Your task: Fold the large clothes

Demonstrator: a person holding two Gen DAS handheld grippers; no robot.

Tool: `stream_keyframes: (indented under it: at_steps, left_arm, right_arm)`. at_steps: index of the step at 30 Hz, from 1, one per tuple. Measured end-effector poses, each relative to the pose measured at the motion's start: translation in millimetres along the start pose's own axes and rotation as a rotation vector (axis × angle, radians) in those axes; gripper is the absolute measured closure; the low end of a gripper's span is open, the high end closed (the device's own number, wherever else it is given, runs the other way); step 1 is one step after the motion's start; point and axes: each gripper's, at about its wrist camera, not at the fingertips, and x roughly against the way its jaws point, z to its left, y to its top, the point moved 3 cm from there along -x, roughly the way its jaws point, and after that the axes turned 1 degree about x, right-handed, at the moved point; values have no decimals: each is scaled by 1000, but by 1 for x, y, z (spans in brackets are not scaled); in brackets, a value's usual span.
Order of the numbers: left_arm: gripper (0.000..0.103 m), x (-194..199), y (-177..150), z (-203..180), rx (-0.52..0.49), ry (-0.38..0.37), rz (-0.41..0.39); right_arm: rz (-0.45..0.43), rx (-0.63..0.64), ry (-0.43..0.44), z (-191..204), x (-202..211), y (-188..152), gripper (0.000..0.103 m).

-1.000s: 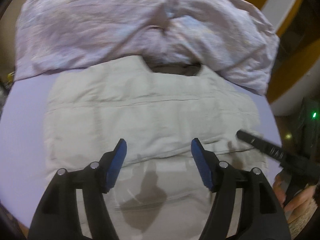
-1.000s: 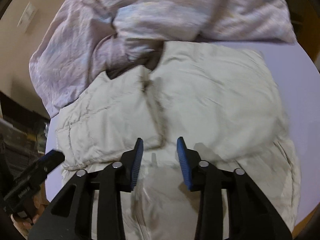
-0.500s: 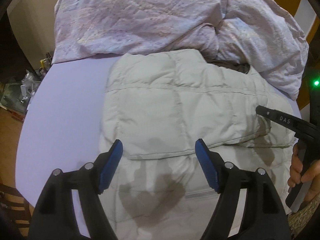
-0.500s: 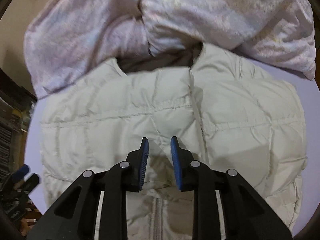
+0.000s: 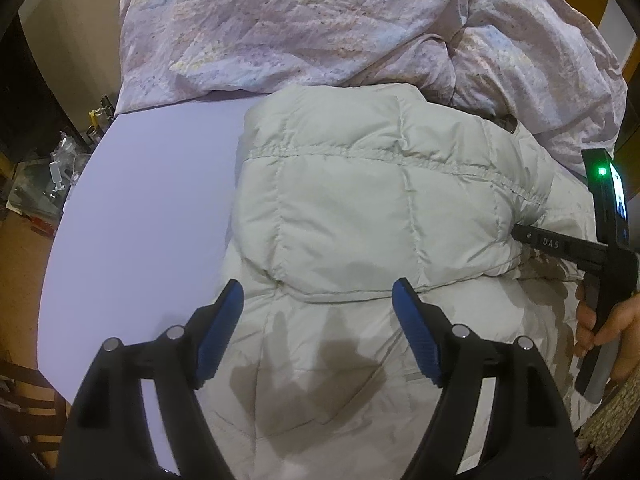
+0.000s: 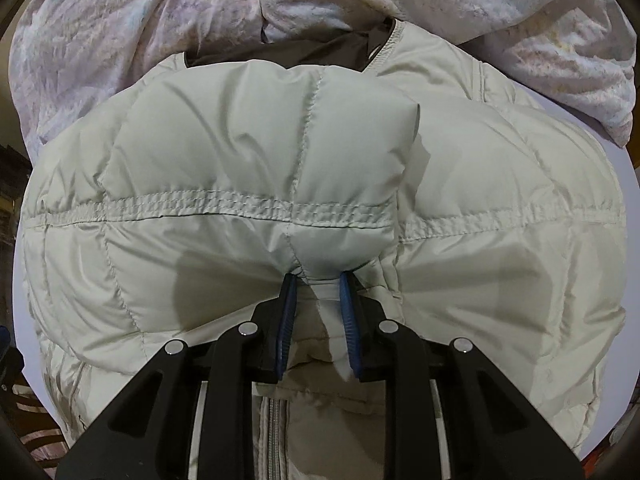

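A pale beige quilted puffer jacket [image 5: 360, 208] lies on a lilac table [image 5: 140, 220], its upper part folded over the lower. My left gripper [image 5: 316, 292] hovers above the left end of the fold's edge. Its jaws are opening and nothing is between the blue pads. In the right wrist view the jacket [image 6: 240, 152] fills the frame. My right gripper [image 6: 317, 280] points down and is shut on a puffed bit of the folded edge, above the zipper [image 6: 272, 420]. A finger of the right gripper [image 5: 552, 244] shows in the left wrist view, dug into the fold.
A crumpled pink patterned quilt [image 5: 320, 20] is piled along the table's far side, touching the jacket's collar [image 6: 392, 36]. A person's hand [image 5: 608, 320] holds the right gripper's handle. Floor clutter [image 5: 60, 176] lies beyond the table's left rim.
My right gripper sank onto the jacket and its jaws narrowed around the fold's edge. My left gripper shifted toward the jacket's left side and its jaws widened.
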Motion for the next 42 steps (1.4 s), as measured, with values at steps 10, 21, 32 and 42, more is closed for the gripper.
stream_keyframes:
  at_steps: [10, 21, 32, 42]
  left_arm:
    - [19, 4, -12, 19, -10, 10, 11]
    - [19, 7, -50, 68, 14, 0, 101]
    - [19, -3, -97, 104, 112, -118, 218]
    - [27, -9, -134, 91, 182, -276, 270]
  right_arm:
    - [-6, -109, 155, -46, 55, -19, 36]
    - [62, -373, 161, -200, 91, -113, 35]
    - [245, -524, 208, -270, 76, -190, 32]
    - [290, -560, 396, -260, 66, -218, 32]
